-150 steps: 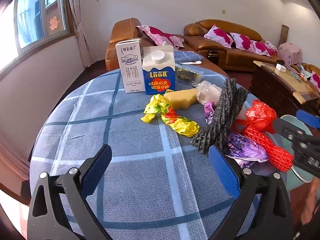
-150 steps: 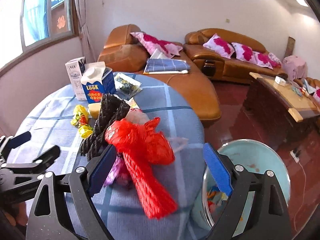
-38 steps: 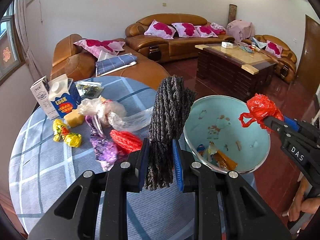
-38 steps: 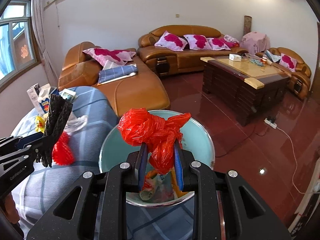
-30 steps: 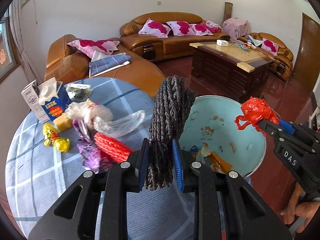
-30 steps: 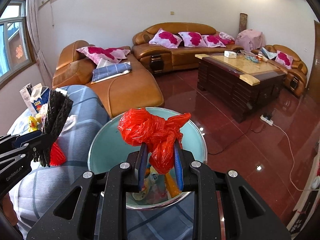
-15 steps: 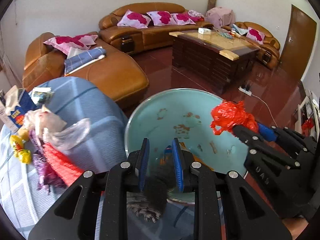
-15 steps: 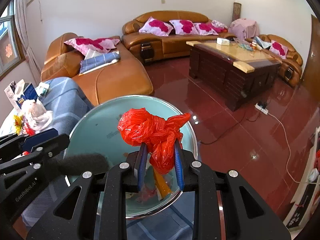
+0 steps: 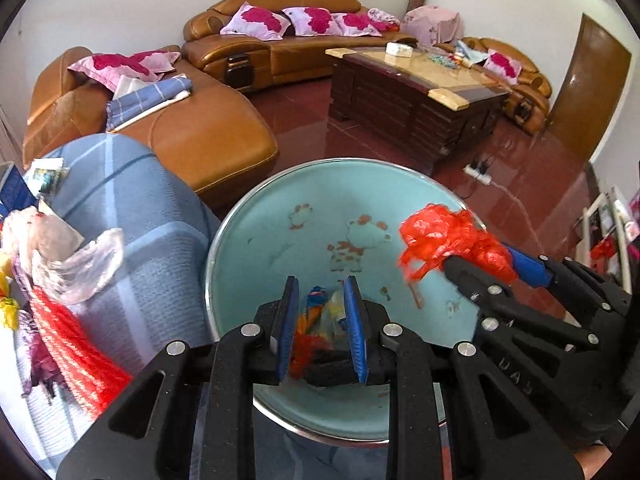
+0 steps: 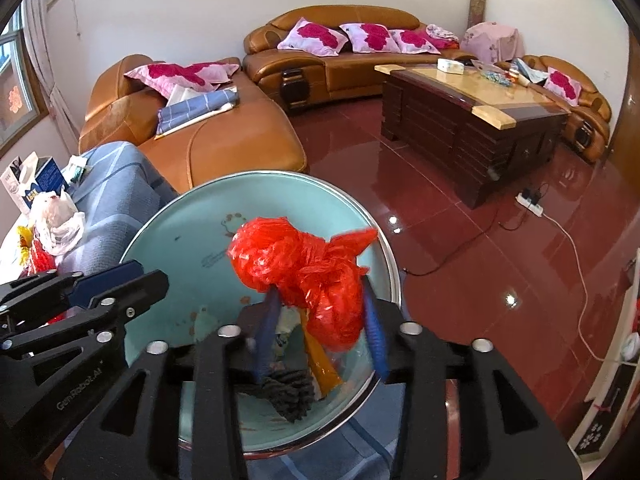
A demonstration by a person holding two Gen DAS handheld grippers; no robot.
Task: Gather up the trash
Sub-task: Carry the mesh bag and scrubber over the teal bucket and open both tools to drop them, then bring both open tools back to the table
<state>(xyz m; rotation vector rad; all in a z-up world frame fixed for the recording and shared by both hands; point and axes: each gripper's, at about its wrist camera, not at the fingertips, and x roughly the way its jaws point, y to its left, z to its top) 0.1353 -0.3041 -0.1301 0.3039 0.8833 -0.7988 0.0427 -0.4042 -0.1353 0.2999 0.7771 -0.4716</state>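
Observation:
Below both grippers stands a teal bin with a metal rim. My left gripper hangs over it, its jaws opening by a narrow gap with nothing between them. The dark knitted bundle lies in the bin among coloured wrappers. My right gripper is also above the bin and its jaws are opening. The red plastic bag is still between them, leaning on the right finger and clear of the left one.
At the left is the table with a blue checked cloth. It carries a red mesh net, a clear plastic bag, a purple wrapper and cartons. A brown sofa and a coffee table stand behind, on the red floor.
Both grippers moved over the bin and tipped downward. The dark knitted bundle slid out of the left gripper into the bin. The right jaws spread apart around the red bag.

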